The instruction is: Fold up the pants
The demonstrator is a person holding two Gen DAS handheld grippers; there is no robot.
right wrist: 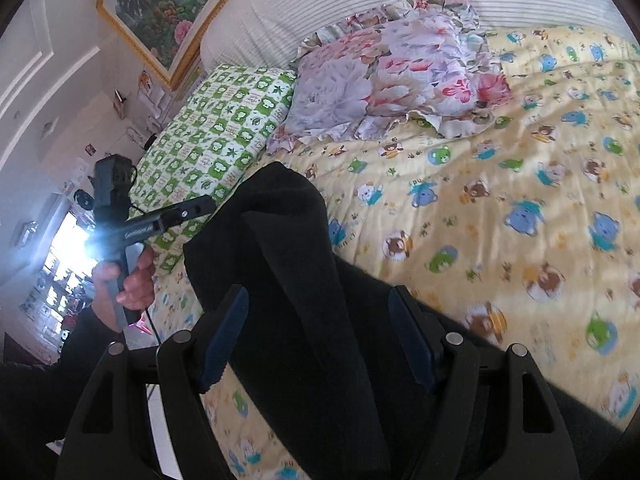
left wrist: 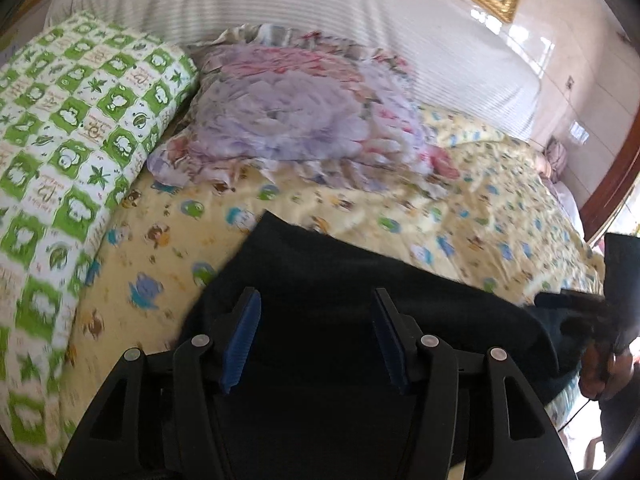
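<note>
**Dark pants under both grippers, neither one clamped**

Closest to my left camera, the left gripper (left wrist: 316, 340) stands with its blue pads (left wrist: 240, 344) well apart, and the black pants (left wrist: 360, 292) fill the gap between and below them. I see no pad pressing on cloth there, so I read it as open over the fabric, not gripping. My right gripper (right wrist: 320, 336) is much the same: jaws wide, a raised fold of the pants (right wrist: 288, 240) standing between the pads, though whether cloth brushes either pad I cannot tell.

The pants lie bunched on the near part of the yellow cartoon bedsheet (right wrist: 500, 208), this side of the floral pillow (right wrist: 400, 80) and the green checked pillow (right wrist: 216, 136).

By my judgement this is soft, limp, fairly thick fabric: light, not fragile, but prone to sag and slide on the smooth sheet. I would take hold at an edge or hem, one gripper at each end, pinching through all layers so the fold stays even.

A hand (right wrist: 132, 280) holds the left gripper's handle.
</note>
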